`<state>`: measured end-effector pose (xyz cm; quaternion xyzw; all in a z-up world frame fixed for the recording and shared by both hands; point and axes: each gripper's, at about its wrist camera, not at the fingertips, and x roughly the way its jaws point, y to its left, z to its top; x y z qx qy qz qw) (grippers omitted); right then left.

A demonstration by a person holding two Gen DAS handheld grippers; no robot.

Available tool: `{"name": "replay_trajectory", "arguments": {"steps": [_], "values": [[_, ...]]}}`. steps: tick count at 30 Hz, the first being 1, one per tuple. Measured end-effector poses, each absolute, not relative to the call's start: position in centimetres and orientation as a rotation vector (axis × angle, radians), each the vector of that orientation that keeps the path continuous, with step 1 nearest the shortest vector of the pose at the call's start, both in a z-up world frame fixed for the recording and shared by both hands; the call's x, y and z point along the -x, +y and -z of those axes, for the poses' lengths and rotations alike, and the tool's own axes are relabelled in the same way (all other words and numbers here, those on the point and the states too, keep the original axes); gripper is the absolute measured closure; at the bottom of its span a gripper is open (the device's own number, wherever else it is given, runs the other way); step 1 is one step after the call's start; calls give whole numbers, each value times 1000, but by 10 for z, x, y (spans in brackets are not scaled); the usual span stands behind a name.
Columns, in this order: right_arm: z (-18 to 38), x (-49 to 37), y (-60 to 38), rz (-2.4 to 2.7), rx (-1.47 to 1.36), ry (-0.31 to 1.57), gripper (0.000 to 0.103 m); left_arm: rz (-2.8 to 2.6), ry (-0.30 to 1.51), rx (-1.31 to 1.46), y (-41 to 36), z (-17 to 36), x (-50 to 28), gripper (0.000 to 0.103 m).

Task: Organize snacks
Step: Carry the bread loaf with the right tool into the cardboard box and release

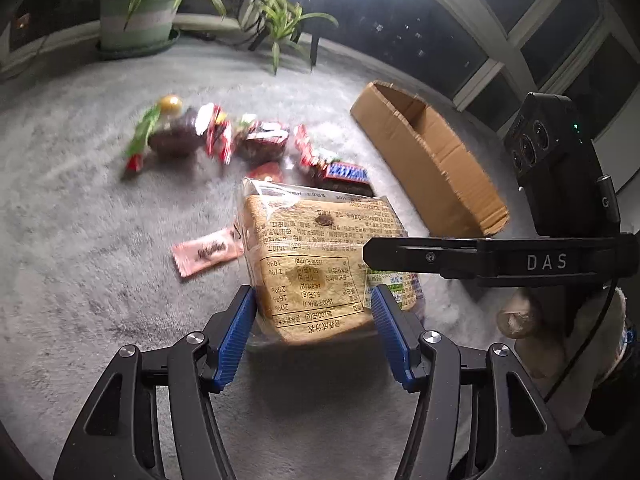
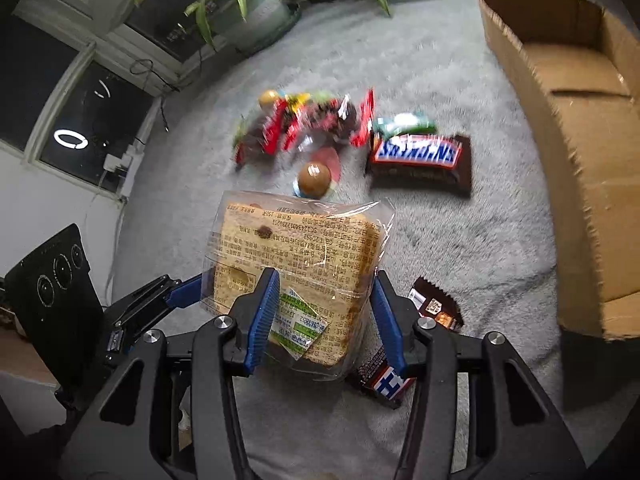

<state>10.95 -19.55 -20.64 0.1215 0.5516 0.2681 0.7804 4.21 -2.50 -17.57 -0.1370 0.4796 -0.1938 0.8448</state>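
A clear bag of sliced bread [image 1: 316, 260] with printed labels is held above the grey carpet between both grippers. My left gripper [image 1: 314, 312] is shut on its near end. My right gripper [image 2: 326, 300] is shut on the same bread bag [image 2: 296, 256] from the other side; its black finger shows in the left wrist view [image 1: 460, 258]. A pile of wrapped snacks [image 1: 224, 136] lies beyond, with a Snickers bag [image 2: 420, 160] and a pink wrapper [image 1: 208, 252]. An open cardboard box [image 2: 580, 128] lies to the right.
Potted plants [image 1: 140, 16] stand by the dark windows at the back. A brown snack pack [image 2: 436, 304] and a dark bar [image 2: 384, 380] lie on the carpet [image 2: 460, 240] under my right gripper. A round chocolate ball [image 2: 314, 176] lies near the pile.
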Motion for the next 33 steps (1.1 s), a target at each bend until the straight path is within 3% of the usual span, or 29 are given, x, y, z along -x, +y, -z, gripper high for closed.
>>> {"name": "replay_trajectory", "arguments": {"steps": [14,33], "values": [[133,-102,-268,-500,-224,1003,54,484,868,251,-86,120,-55,45],[137,-125,-397,-326,-258,968,54,621,871,182,-209,126,-102,45]]}}
